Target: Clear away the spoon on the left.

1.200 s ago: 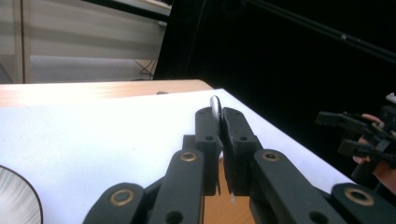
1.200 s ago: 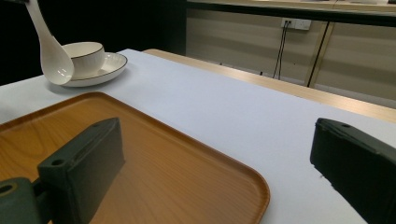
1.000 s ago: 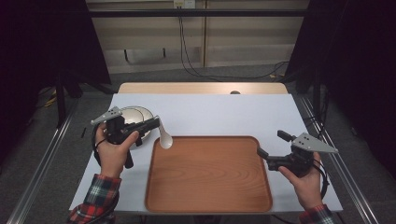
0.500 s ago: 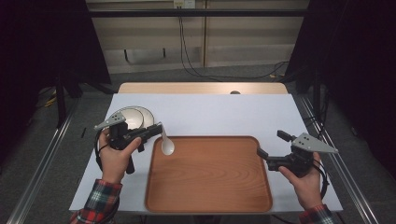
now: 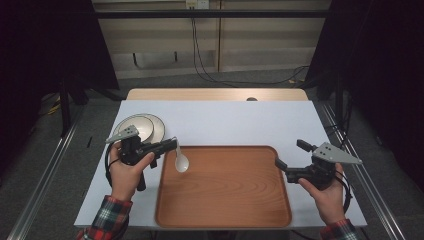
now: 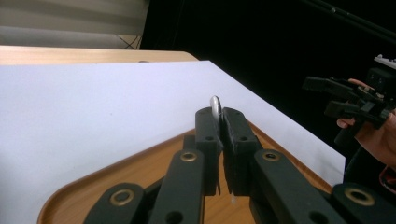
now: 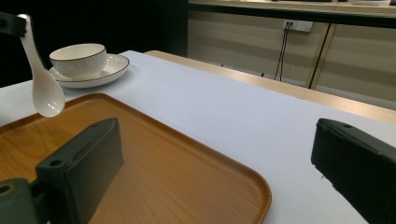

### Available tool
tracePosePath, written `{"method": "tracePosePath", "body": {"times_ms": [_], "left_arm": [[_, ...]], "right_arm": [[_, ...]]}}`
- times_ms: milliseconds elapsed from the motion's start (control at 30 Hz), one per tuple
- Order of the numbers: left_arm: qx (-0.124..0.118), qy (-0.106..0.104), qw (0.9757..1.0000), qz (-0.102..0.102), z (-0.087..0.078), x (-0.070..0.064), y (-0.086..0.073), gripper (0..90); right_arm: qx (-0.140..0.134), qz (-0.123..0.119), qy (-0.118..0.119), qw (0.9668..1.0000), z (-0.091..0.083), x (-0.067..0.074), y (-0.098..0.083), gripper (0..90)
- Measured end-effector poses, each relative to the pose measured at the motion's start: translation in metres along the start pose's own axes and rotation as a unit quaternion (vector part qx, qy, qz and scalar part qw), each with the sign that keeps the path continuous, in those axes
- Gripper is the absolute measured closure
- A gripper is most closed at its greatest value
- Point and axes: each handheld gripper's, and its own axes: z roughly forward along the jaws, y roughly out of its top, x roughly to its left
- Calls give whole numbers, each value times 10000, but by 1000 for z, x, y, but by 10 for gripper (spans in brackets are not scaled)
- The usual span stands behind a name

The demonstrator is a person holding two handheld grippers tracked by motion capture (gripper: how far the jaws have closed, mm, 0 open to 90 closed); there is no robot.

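A white ceramic spoon (image 5: 180, 160) hangs bowl-down from my left gripper (image 5: 171, 144), which is shut on its handle. The spoon (image 7: 43, 81) hovers just above the left edge of the wooden tray (image 5: 225, 210). In the left gripper view the handle's tip (image 6: 215, 105) pokes up between the closed jaws. My right gripper (image 5: 282, 168) stands open at the tray's right edge, nothing between its fingers (image 7: 86, 161). A white bowl (image 7: 78, 58) sits on a white plate (image 7: 114, 65) at the table's left rear.
The tray (image 7: 187, 172) lies on a white table cover (image 5: 235, 122). A strip of bare wooden tabletop (image 5: 215, 94) runs along the far edge. The other hand and its gripper (image 6: 355, 100) appear far off in the left gripper view.
My left gripper has carried the spoon away from the bowl, toward me and to the right, to the tray's left edge. The right gripper has stayed in place.
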Motion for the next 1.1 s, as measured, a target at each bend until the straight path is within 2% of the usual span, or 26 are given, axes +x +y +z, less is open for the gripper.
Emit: {"method": "tracePosePath", "body": {"times_ms": [667,1100], "left_arm": [[372,-188,9991,-37,3,-8,-18,858],[473,-304,9984,-57,4,-13,-24,857]], "right_arm": [[-4,-7,-4,10000,1,-1,0,19],[9,-10,-30,10000,1,0,0,19]]}}
